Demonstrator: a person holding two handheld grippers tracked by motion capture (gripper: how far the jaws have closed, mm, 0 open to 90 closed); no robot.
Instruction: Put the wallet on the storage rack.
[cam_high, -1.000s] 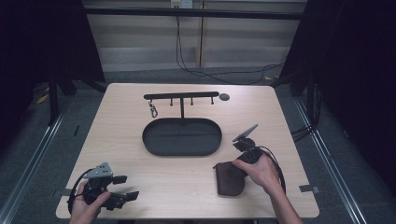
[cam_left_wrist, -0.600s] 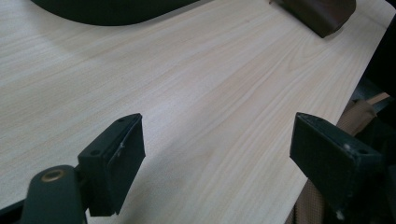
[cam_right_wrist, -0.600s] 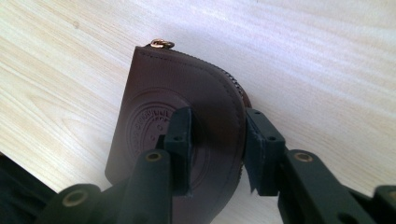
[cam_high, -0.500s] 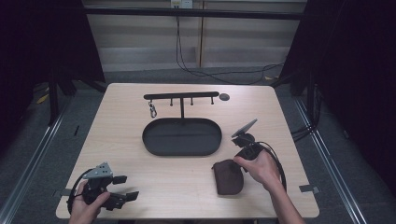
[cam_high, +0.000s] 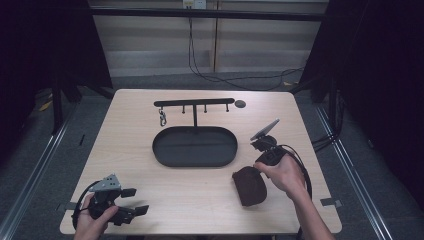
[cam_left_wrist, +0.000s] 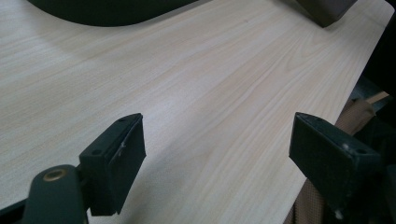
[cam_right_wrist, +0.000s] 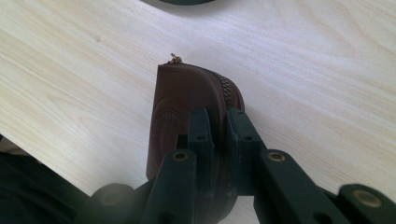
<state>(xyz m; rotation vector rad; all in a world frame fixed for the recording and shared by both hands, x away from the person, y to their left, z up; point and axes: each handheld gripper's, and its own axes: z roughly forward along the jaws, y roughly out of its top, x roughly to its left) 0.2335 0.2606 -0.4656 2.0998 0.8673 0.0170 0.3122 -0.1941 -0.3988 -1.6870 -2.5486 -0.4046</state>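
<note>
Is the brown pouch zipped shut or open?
Shut, where visible: in the right gripper view the brown pouch shows its zipper teeth meshed; the right hand-held gripper hides the rest.

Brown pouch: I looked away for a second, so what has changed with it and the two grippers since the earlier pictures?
The right gripper has just closed its jaws on the edge of the brown pouch and risen slightly with it. The left gripper stayed open at the table's near left corner. The black tray and hook rack are unchanged.

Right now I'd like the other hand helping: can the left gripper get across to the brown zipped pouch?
Probably yes. The left gripper sits open at the table's near left corner, and bare wooden tabletop lies between it and the brown zipped pouch, which the right gripper pinches.
</note>
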